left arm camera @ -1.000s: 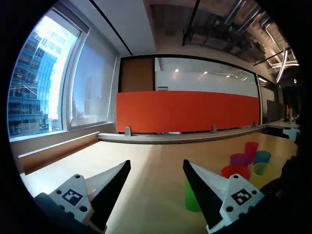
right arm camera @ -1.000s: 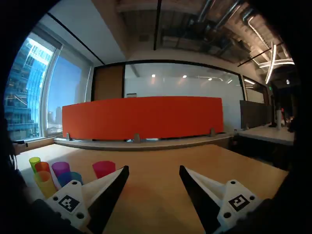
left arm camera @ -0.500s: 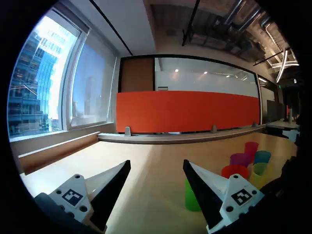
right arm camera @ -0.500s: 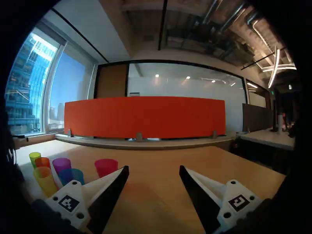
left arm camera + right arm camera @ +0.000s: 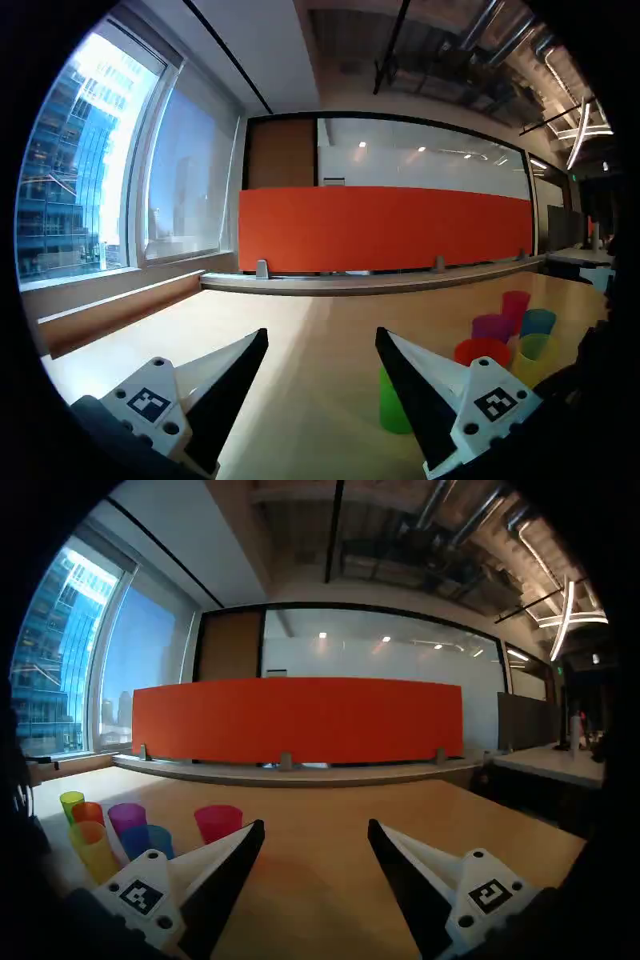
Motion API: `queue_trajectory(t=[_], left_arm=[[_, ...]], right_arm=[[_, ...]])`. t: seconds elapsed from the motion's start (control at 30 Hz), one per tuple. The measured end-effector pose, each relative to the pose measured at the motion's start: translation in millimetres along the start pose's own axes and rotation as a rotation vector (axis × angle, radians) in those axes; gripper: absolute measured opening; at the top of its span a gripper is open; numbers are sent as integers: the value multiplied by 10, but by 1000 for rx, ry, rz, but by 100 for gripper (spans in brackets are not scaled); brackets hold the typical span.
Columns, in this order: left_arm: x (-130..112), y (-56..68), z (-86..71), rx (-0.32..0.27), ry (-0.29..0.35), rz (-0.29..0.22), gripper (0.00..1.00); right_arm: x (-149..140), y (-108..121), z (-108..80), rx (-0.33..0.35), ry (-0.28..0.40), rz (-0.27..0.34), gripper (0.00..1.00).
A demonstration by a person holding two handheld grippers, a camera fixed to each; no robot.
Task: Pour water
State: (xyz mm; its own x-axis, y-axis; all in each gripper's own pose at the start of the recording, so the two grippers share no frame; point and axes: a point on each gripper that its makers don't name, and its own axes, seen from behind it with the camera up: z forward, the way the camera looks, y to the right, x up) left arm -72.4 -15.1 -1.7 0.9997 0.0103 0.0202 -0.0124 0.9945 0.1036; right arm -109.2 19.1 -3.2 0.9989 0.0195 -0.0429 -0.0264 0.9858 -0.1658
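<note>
The left gripper [image 5: 320, 344] is held over the wooden table [image 5: 320, 308] with its fingers spread wide and nothing between them. A green cup [image 5: 391, 406] is seen just behind its right-hand finger, partly hidden by it, and a cluster of coloured cups [image 5: 492, 326] stands farther off to the same side. The right gripper [image 5: 314, 832] is likewise spread apart and empty. A pink cup [image 5: 218, 822] is seen just beyond its left-hand fingertip, with the other cups farther to that side. An orange divider panel [image 5: 296, 720] is faced straight ahead.
</note>
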Motion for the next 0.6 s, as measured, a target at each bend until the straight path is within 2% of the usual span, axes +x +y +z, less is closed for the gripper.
queue_trajectory(t=[0.6], left_arm=[[-1, -3, -1, 0, 0, 0, 100]], right_arm=[[-1, 2, -7, 0, -1, 0, 100]])
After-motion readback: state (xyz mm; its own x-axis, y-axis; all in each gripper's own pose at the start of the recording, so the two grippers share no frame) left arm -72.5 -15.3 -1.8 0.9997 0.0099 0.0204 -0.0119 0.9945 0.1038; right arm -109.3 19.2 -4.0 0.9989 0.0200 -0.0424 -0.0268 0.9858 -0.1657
